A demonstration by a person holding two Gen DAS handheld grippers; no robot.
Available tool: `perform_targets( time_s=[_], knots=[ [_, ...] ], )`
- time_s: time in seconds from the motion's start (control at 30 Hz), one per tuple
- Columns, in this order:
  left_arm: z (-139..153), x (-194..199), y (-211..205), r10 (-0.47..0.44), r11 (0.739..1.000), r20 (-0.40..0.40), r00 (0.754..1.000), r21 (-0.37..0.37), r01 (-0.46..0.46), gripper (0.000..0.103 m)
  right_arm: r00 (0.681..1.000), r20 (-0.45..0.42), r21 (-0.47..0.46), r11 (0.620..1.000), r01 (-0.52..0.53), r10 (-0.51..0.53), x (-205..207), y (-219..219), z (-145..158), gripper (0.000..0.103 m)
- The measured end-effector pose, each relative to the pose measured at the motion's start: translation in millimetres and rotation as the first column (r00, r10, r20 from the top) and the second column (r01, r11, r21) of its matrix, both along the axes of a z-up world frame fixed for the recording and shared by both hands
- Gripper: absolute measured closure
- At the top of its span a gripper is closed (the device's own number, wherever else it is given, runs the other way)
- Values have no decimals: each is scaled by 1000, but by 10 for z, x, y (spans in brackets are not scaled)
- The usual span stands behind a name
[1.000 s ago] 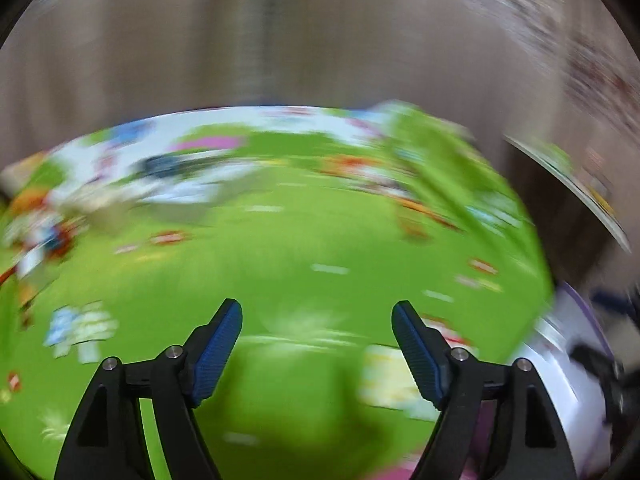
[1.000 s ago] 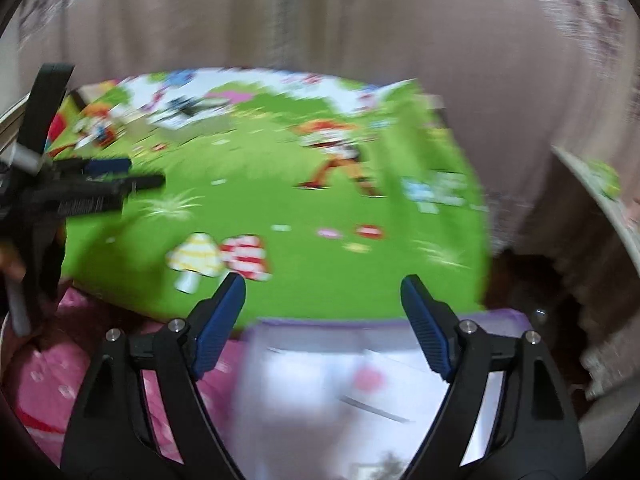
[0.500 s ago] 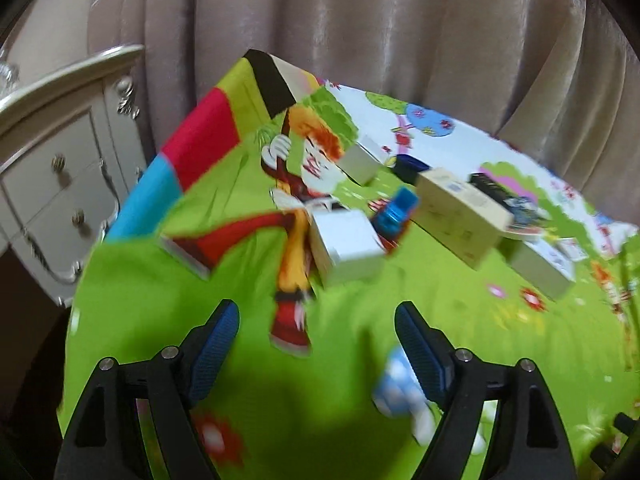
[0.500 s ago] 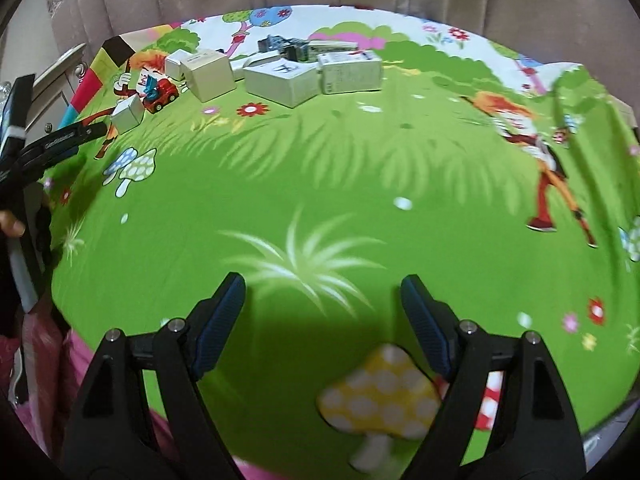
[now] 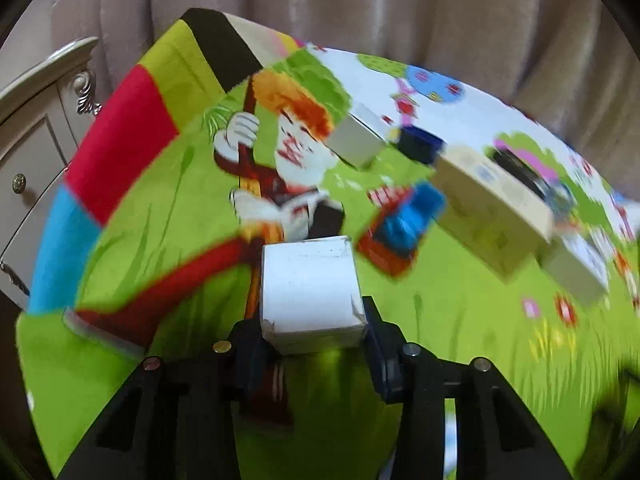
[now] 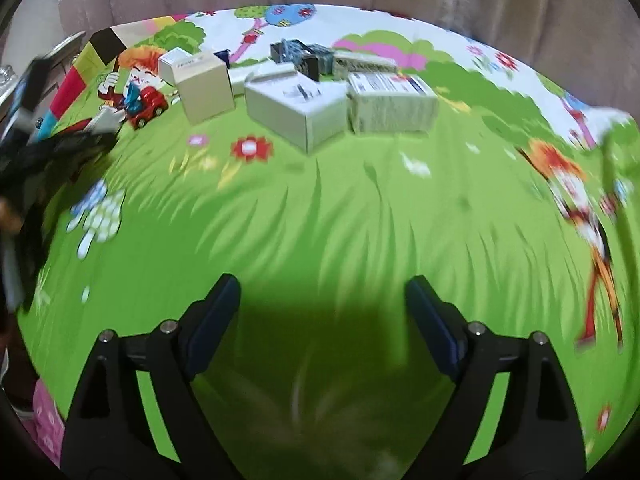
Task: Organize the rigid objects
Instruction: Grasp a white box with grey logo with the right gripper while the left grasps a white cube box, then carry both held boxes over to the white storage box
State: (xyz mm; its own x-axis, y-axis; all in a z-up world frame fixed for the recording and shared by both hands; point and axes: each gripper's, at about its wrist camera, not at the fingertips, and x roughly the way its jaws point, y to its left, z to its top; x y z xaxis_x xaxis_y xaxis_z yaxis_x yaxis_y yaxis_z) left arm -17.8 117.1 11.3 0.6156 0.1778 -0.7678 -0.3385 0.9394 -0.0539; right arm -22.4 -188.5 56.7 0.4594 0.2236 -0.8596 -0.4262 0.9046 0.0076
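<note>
My left gripper is shut on a small white box, with its blue pads pressed to the box's two sides above the green cartoon mat. Beyond it lie a red and blue toy car, a tan box, a small grey box and a dark blue item. My right gripper is open and empty over bare mat. Far ahead of it stand the toy car, the tan box, a white box and a printed box.
A white dresser stands left of the mat. Beige curtains hang behind. Black and blue items lie behind the boxes. The left gripper shows blurred at the left edge of the right wrist view. Pink fabric lies at bottom left.
My left gripper moved forward and closed on the small white box. My right gripper moved closer to the row of boxes and stayed open.
</note>
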Motion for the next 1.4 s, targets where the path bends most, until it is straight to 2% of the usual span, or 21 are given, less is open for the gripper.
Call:
perform_targets(
  time_s=[0.13, 0.2, 0.33, 0.4, 0.47, 0.5, 0.53, 0.57, 0.63, 0.7, 0.77, 0.9, 1.0, 1.03, 1.13, 1.17, 1.23, 1.4],
  knots=[
    [3, -367, -50, -71, 996, 29, 997, -45, 72, 60, 996, -1, 7, 996, -84, 84, 453, 237, -65, 11],
    [10, -456, -81, -84, 996, 39, 996, -38, 85, 60, 988, -4, 10, 988, -153, 153, 674, 363, -94, 11],
    [19, -429, -105, -85, 996, 29, 996, -25, 86, 59, 968, -11, 14, 968, -251, 251, 1127, 614, -162, 10],
    [25, -395, -113, -87, 996, 23, 996, -11, 88, 59, 960, -17, 25, 960, -278, 278, 1266, 692, -199, 4],
    [30, -390, -112, -88, 996, 25, 996, -14, 89, 59, 956, -20, 28, 956, -293, 293, 1309, 723, -211, 5],
    [33, -399, -102, -89, 996, 30, 996, -23, 90, 58, 954, -17, 29, 954, -300, 300, 1300, 730, -208, 14],
    [35, -420, -88, -89, 995, 33, 995, -30, 90, 58, 948, 4, 42, 947, -317, 318, 1230, 723, -178, 42],
    [35, -423, -73, -88, 995, 38, 995, -40, 89, 58, 947, 20, 53, 945, -322, 321, 1152, 700, -139, 56],
    [35, -429, -55, -83, 995, 47, 995, -58, 86, 58, 952, 13, 61, 950, -307, 307, 995, 658, -105, 56],
    [35, -432, -47, -84, 994, 52, 995, -68, 88, 57, 949, 42, 30, 949, -315, 313, 734, 629, -85, 57],
    [35, -418, -49, -92, 993, 53, 994, -72, 96, 53, 955, 51, 35, 955, -294, 293, 489, 569, -53, 57],
    [33, -382, -107, -106, 993, 34, 994, -42, 108, 50, 969, 80, 0, 972, -233, 233, 121, 557, -12, 57],
    [27, -332, -149, -107, 994, 8, 994, -6, 107, 48, 976, 84, -11, 980, -201, 201, 37, 559, -8, 57],
    [28, -305, -162, -108, 994, -2, 994, 1, 108, 45, 976, 87, -16, 980, -199, 199, 37, 576, -11, 57],
    [24, -209, -158, -48, 998, -25, 999, 33, 48, 45, 977, 83, -9, 980, -198, 198, 36, 564, -14, 57],
    [25, -194, -155, -38, 999, -27, 999, 35, 39, 48, 978, 78, -1, 981, -196, 196, 47, 550, -15, 57],
    [37, -196, -157, -25, 999, -20, 999, 39, 26, 62, 978, 79, -2, 981, -195, 194, 43, 560, -23, 57],
    [47, -458, -269, -32, 999, -14, 999, 19, 32, 62, 986, 77, -4, 989, -146, 146, -45, 551, -7, 57]
  ],
)
